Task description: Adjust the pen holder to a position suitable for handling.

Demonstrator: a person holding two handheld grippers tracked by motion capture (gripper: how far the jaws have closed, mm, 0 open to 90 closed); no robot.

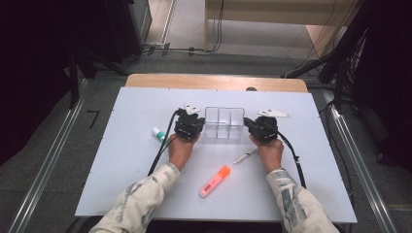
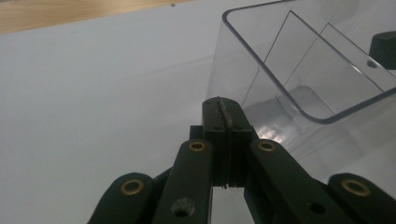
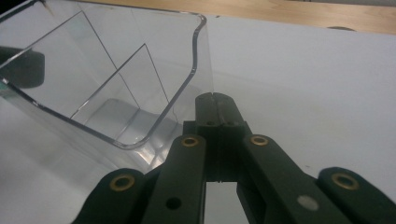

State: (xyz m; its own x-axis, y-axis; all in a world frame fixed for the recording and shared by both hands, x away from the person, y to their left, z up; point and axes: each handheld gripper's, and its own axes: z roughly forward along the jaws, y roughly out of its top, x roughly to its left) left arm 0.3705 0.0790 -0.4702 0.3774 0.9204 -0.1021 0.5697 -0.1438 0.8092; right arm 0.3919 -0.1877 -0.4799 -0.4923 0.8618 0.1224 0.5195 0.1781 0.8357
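A clear plastic organiser box with inner dividers (image 1: 224, 122) stands between the two tools: the left gripper (image 1: 190, 120), jaws pressed together on nothing, sits just beside its left end wall, and the right gripper (image 1: 258, 124), likewise closed and empty, sits just beside its right end wall.

A white board (image 1: 126, 160) on a wooden table (image 1: 214, 81), grey floor (image 1: 53, 160), dark surroundings.
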